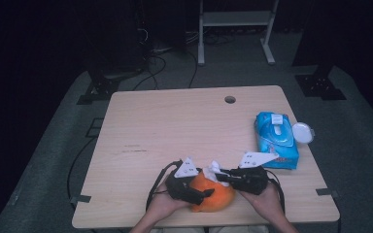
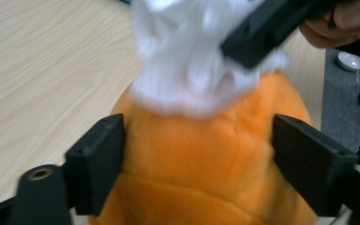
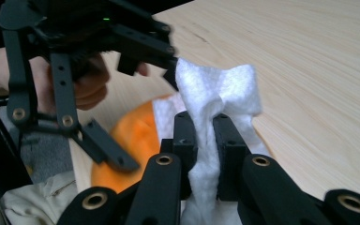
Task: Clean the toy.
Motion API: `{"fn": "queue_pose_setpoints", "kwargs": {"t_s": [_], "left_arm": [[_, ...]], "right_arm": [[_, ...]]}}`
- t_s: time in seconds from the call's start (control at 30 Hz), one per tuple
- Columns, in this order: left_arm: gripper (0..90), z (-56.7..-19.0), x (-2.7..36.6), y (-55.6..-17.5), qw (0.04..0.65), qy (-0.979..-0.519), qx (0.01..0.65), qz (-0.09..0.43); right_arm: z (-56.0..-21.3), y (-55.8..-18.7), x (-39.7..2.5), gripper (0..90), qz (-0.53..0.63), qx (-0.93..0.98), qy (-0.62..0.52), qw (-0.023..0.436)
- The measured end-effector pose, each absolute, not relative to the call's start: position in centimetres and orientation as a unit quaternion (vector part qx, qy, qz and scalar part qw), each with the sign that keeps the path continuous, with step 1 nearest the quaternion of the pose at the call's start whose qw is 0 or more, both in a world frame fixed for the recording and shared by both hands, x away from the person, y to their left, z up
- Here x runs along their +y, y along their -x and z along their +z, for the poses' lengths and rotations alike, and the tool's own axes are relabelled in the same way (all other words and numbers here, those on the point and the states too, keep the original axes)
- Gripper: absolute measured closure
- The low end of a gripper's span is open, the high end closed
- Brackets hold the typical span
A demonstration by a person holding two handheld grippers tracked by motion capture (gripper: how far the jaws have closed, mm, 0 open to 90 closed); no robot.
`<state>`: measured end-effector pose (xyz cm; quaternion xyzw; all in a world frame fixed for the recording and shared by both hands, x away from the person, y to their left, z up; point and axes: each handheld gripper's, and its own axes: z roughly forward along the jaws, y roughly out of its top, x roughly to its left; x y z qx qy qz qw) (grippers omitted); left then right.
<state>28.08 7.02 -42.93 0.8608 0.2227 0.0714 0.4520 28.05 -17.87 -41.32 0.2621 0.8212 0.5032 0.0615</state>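
wiping an orange plush toy at the desk's near edge

an orange plush toy (image 1: 213, 194) sits at the near edge of the desk (image 1: 175, 126), about midway along it. the left gripper (image 1: 196, 194) has its jaws clamped on the toy's two sides. the right gripper (image 1: 221, 175) has its jaws pinched together on a white wipe (image 3: 218, 93), which is pressed on the toy's top. a blue pack of wipes (image 1: 276, 141) lies by the right edge.
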Motion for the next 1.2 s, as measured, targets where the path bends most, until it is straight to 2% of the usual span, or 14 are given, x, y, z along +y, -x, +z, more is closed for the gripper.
{"fn": "queue_pose_setpoints", "kwargs": {"t_s": [0.1,0.17,0.3,0.37,0.4,0.47,0.57,0.73,0.9,1.2], "left_arm": [[22.6,-43.1,7.8,-28.6,0.451,-0.857,0.241,0.058],[22.0,-43.0,7.8,-28.7,0.453,-0.856,0.242,0.057],[9.4,-42.3,7.2,-28.6,0.469,-0.852,0.229,0.051],[8.5,-42.3,7.0,-28.5,0.464,-0.855,0.226,0.059],[11.0,-42.4,7.1,-28.5,0.460,-0.857,0.224,0.060],[22.7,-42.7,7.5,-28.6,0.455,-0.858,0.228,0.067],[27.5,-42.9,8.2,-28.9,0.453,-0.856,0.242,0.062],[28.7,-43.0,8.7,-29.3,0.456,-0.853,0.250,0.052],[29.6,-43.2,9.1,-29.6,0.459,-0.850,0.255,0.047],[30.1,-43.3,9.6,-29.7,0.464,-0.847,0.258,0.043]], "right_arm": [[-41.6,-28.3,-19.2,80.8,0.485,0.824,-0.281,0.083],[-41.7,-28.2,-19.5,80.8,0.490,0.820,-0.285,0.079],[-41.5,-27.9,-18.0,80.8,0.510,0.815,-0.265,0.071],[-41.3,-27.9,-17.2,80.7,0.521,0.812,-0.256,0.065],[-41.3,-28.0,-17.1,80.7,0.523,0.811,-0.254,0.064],[-41.6,-28.2,-17.3,80.7,0.522,0.810,-0.260,0.061],[-42.5,-29.0,-18.6,80.7,0.527,0.797,-0.291,0.043],[-43.1,-29.1,-19.5,80.7,0.517,0.795,-0.312,0.049],[-41.9,-28.1,-17.8,80.7,0.538,0.795,-0.275,0.052],[-44.5,-29.7,-20.0,80.7,0.513,0.784,-0.347,0.038]]}}
